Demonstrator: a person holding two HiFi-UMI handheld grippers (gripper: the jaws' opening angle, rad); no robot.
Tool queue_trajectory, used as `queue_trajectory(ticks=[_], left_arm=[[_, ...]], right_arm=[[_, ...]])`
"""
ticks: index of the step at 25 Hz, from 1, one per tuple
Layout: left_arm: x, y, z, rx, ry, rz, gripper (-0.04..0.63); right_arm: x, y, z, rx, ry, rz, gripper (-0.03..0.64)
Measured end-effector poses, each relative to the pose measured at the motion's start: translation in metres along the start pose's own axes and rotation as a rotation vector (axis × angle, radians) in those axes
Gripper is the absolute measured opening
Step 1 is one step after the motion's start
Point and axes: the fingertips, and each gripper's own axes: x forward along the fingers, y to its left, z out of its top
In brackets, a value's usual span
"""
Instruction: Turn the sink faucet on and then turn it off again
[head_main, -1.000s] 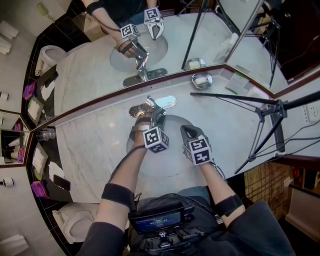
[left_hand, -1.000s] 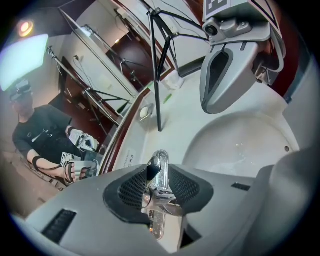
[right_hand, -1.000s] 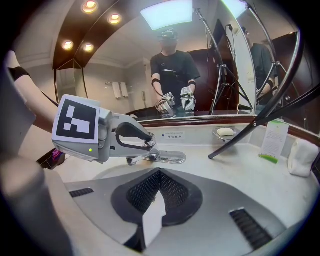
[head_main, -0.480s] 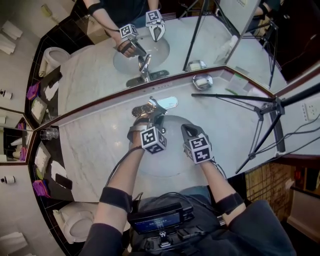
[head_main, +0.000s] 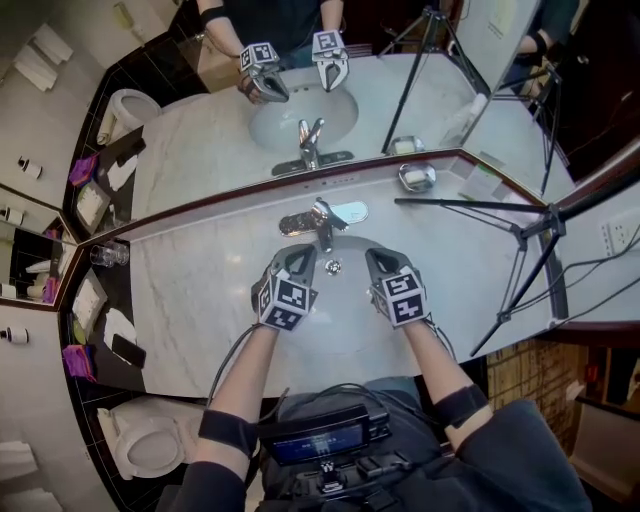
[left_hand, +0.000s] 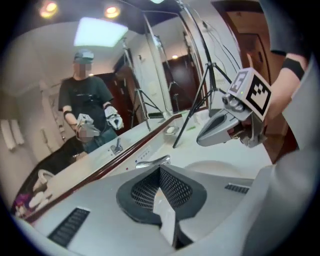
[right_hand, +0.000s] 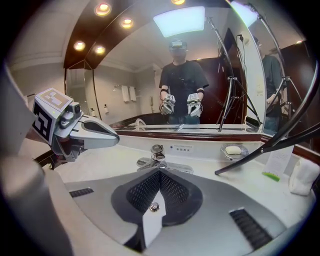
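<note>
The chrome faucet (head_main: 322, 220) stands at the back rim of the white sink (head_main: 345, 320), its lever up at the top; I make out no water stream. My left gripper (head_main: 303, 256) hovers over the basin just in front of the faucet, jaws shut with nothing between them. My right gripper (head_main: 373, 258) hangs beside it on the right, also shut and empty. In the left gripper view the faucet (left_hand: 152, 161) lies beyond the left gripper (left_hand: 160, 171), apart from it. The right gripper view shows the faucet (right_hand: 157, 157) past the right gripper (right_hand: 160, 173), and the left gripper (right_hand: 97, 131) at left.
A large mirror (head_main: 300, 90) backs the marble counter (head_main: 200, 290). A soap dish (head_main: 416, 177) sits at the back right, and a black tripod (head_main: 520, 225) leans over the right counter. A glass (head_main: 108, 254) stands far left; a toilet (head_main: 150, 445) is lower left.
My left gripper has come off the faucet, drawn back over the basin, rolled, and closed its jaws. The right gripper has hardly moved.
</note>
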Motion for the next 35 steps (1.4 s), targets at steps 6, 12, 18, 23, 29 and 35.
queue_trajectory(ticks=[6, 12, 18, 23, 29, 35], left_arm=[[-0.042, 0.007, -0.003, -0.243, -0.083, 0.022, 0.0], [-0.074, 0.026, -0.016, -0.456, -0.173, 0.081, 0.0], [-0.095, 0.025, -0.032, -0.546, -0.207, 0.101, 0.0], [-0.104, 0.023, -0.036, -0.544, -0.205, 0.122, 0.0], [-0.108, 0.022, -0.035, -0.547, -0.204, 0.132, 0.0], [-0.104, 0.021, -0.036, -0.539, -0.185, 0.142, 0.0]], right_arm=[[-0.005, 0.009, 0.012, -0.038, -0.016, 0.023, 0.02], [-0.015, 0.019, 0.026, -0.066, -0.027, 0.055, 0.021], [-0.024, 0.025, 0.027, -0.092, -0.026, 0.056, 0.021], [-0.027, 0.031, 0.026, -0.105, -0.018, 0.068, 0.021], [-0.026, 0.037, 0.02, -0.15, -0.014, 0.074, 0.021], [-0.018, 0.032, 0.014, -0.308, -0.003, 0.008, 0.023]])
